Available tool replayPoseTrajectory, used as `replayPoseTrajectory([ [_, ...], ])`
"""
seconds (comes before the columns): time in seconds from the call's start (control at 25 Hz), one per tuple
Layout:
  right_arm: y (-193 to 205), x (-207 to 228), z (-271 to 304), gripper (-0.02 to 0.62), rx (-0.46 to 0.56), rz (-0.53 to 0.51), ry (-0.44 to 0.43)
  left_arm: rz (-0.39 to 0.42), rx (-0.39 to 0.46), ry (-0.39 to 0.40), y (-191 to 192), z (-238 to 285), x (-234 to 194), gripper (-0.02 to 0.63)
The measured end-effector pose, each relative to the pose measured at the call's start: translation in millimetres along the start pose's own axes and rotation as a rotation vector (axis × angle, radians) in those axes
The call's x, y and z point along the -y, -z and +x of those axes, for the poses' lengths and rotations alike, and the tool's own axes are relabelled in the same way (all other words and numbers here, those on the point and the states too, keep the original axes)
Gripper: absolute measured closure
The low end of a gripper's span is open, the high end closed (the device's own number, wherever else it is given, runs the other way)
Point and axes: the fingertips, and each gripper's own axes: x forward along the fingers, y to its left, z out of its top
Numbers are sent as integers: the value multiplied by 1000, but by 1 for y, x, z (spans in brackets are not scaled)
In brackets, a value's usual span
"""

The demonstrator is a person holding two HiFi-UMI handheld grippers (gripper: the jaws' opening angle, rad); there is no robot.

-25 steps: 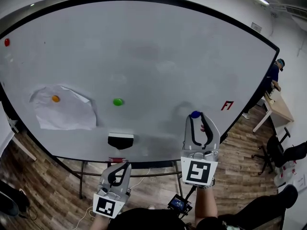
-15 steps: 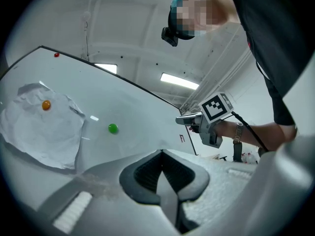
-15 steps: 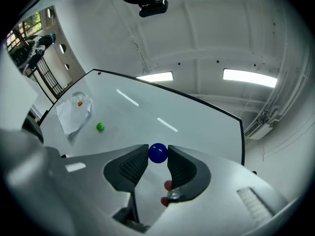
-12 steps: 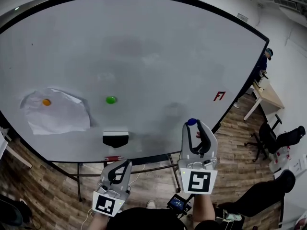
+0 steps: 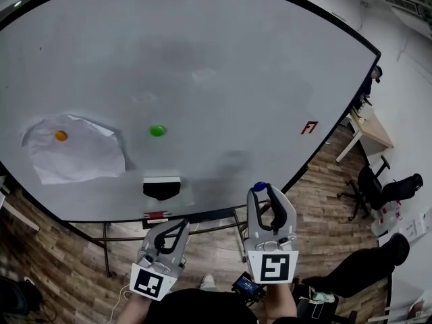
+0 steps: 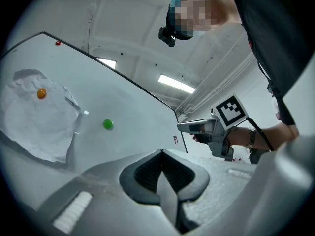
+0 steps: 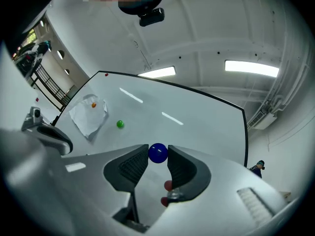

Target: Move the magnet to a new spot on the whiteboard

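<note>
A round blue magnet [image 5: 259, 187] [image 7: 158, 153] sits pinched between the tips of my right gripper [image 5: 261, 190] [image 7: 158, 155], which is shut on it. It is held in front of the lower right part of the large whiteboard [image 5: 202, 59]; whether it touches the board I cannot tell. My left gripper [image 5: 177, 225] [image 6: 162, 156] hangs lower, below the board's bottom edge, jaws closed together with nothing in them. A green magnet [image 5: 157, 131] [image 6: 108, 124] [image 7: 120, 124] sticks to the board left of centre.
An orange magnet [image 5: 61, 136] pins a crumpled paper sheet [image 5: 74, 159] at the board's left. A black eraser [image 5: 162, 187] sits near the bottom edge, a red marker [image 5: 156, 215] on the ledge. Red writing [image 5: 309, 127] marks the right side. A person [image 5: 370, 86], desk and office chairs [image 5: 385, 191] stand at right.
My right gripper has drawn down and slightly left with the blue magnet still in it, now lower against the board. The left gripper has barely moved.
</note>
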Motion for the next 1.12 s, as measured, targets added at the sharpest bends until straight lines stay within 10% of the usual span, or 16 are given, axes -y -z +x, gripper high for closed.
replayPoseTrajectory([
  [1.12,85,-89,-40,469,-187,159,-151,-7,-43,11,9,-20,0,604],
])
